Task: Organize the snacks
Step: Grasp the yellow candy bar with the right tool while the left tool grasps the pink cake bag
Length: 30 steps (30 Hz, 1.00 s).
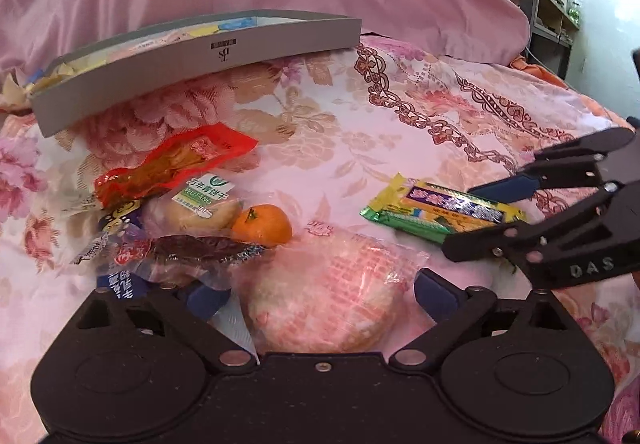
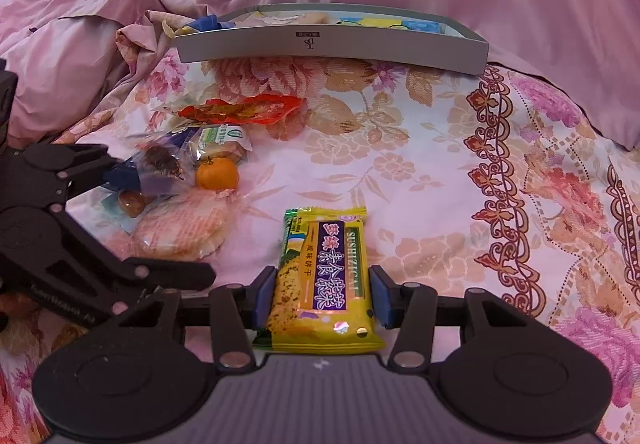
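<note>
We are gripping the yellow biscuit pack (image 2: 325, 276) with the right gripper (image 2: 322, 294) while the left gripper (image 1: 320, 294) is straddling the round cake (image 1: 324, 308), jaws wide and seemingly not yet pressing.

We are holding the glossy yellow-and-green pack by its long sides, probably to carry it to the grey tray (image 2: 332, 44) beyond; it is lying flat on the floral bedspread (image 2: 440, 172), clear of the pile around the orange (image 2: 217, 173).
</note>
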### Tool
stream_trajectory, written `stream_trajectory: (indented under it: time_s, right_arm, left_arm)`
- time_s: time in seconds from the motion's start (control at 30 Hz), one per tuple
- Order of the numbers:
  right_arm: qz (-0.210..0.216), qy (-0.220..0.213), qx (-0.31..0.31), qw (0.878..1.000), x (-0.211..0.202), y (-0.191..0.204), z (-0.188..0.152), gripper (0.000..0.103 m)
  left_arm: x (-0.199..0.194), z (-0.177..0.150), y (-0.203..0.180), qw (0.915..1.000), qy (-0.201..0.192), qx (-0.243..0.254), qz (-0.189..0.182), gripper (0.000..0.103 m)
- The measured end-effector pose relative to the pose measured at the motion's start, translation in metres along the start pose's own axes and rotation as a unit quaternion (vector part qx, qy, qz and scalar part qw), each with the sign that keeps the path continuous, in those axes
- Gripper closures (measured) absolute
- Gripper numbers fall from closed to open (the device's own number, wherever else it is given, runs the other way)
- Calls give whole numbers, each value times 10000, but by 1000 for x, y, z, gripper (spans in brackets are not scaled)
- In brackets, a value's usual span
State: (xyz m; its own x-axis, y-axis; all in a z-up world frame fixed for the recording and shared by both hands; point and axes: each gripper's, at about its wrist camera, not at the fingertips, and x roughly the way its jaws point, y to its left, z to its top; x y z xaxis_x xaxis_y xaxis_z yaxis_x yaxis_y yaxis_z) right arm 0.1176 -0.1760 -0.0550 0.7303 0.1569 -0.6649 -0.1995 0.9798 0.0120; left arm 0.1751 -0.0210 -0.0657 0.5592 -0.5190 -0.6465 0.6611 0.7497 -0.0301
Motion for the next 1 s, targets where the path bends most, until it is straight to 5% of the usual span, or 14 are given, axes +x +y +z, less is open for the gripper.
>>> stream_trajectory:
  time_s: [0.27,0.57,0.73,0.8,1.0]
  right_arm:
    - [-47,37,-129,9999,-2,1,0,47]
    - [-27,1,-87,10000,-3,1,-6,50]
    - [65,-29,-133,9999,-13,4,-12,50]
    - [89,-61,-123,9999,-20,5,-16,50]
    - [130,-52,-108,9998,-25,3,-22,47]
  left_arm:
    - [3,0,-5,9992,171,129,-341,22]
    - [-12,0,-21,9981,488,-385,36,30]
    - [-25,0,-32,9960,706,-522,160,28]
    - [-27,-1,-34,9965,712,-414,141,15]
    - [-15,-3,-30,9964,847,-100,-12,6]
